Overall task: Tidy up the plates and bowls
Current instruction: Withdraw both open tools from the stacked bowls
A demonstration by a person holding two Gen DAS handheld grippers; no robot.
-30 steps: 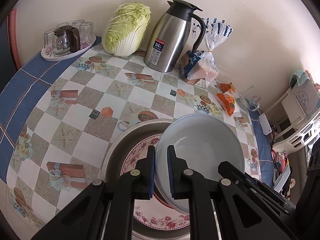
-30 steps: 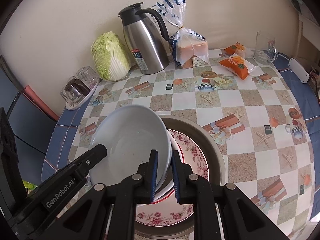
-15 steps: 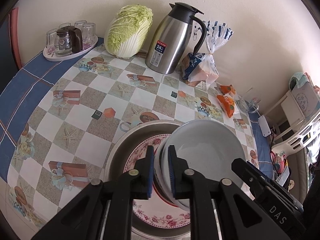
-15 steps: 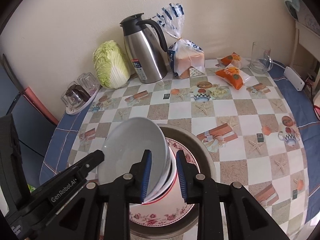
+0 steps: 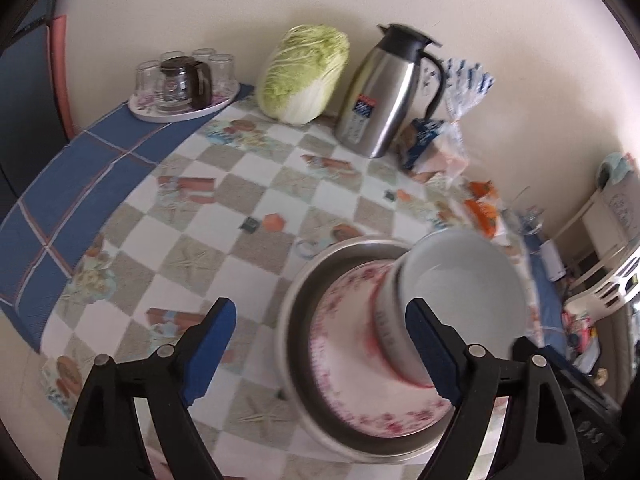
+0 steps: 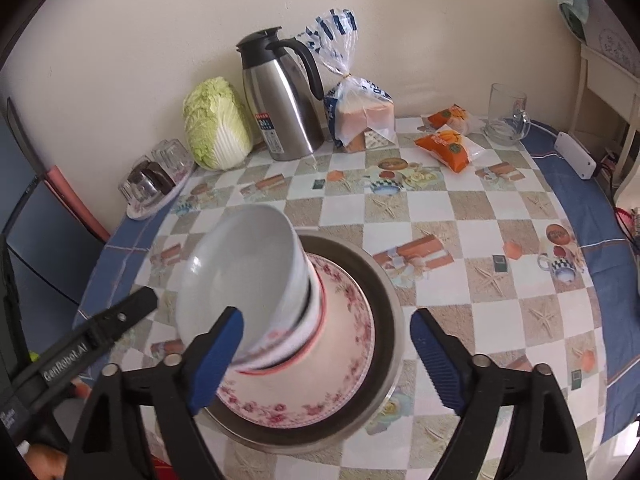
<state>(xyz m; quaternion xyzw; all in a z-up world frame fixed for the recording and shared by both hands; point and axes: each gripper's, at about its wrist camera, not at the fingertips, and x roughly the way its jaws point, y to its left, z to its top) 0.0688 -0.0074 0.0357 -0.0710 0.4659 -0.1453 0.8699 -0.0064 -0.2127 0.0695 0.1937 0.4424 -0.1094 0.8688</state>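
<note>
A white bowl (image 5: 464, 292) (image 6: 240, 272) tops a short stack of red-rimmed bowls. The stack stands on a pink floral plate (image 5: 352, 364) (image 6: 344, 344) inside a round metal basin (image 5: 308, 280) (image 6: 386, 284). My left gripper (image 5: 320, 350) is spreading its jaws wide, and its right blue pad (image 5: 432, 354) sits beside the stack's wall without pressing on it. My right gripper (image 6: 326, 356) is opening too. Its left pad (image 6: 218, 356) is in front of the bowl's near rim, with the plate showing between its fingers.
Along the wall stand a cabbage (image 6: 216, 124), a steel thermos jug (image 6: 284, 100), bagged bread (image 6: 360, 112), orange snack packs (image 6: 448, 144) and a glass mug (image 6: 506, 116). A tray of glasses (image 5: 184, 80) sits at the table's far left. A white shelf (image 5: 600, 240) stands off to the right.
Both grippers were shut on opposite sides of the white bowl's rim; both have let go and opened wide. Each has drawn back a little, and the bowl sits on the stack.
</note>
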